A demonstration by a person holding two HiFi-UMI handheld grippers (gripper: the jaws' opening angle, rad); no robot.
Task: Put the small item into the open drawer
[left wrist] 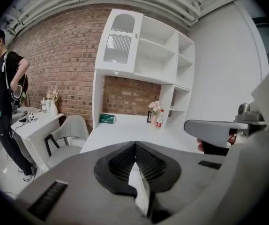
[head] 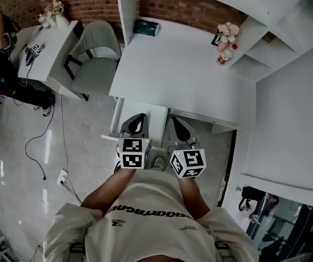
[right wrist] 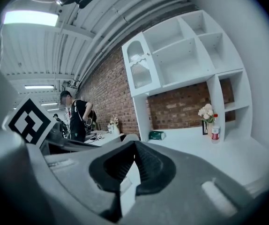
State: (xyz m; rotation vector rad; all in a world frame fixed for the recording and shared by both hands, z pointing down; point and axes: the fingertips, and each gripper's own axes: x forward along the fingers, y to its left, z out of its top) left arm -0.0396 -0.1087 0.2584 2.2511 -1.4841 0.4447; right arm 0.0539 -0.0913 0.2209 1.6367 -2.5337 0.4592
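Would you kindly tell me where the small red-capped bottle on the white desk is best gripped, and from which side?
The bottle stands upright at the back of the desk, flanked closely by the flowers and a shelf upright, so only its front looks free. Probably grip around its body, below the red cap, coming level from the front.

No writing can be read.
Dark print crosses the shirt [head: 151, 212] just behind the left gripper [head: 136, 125] and right gripper [head: 179, 127], upside down and too blurred to read. Their cubes [head: 133, 153] bear only black-and-white square markers. The label on the bottle [head: 223, 57], far ahead of the jaws, is illegible.
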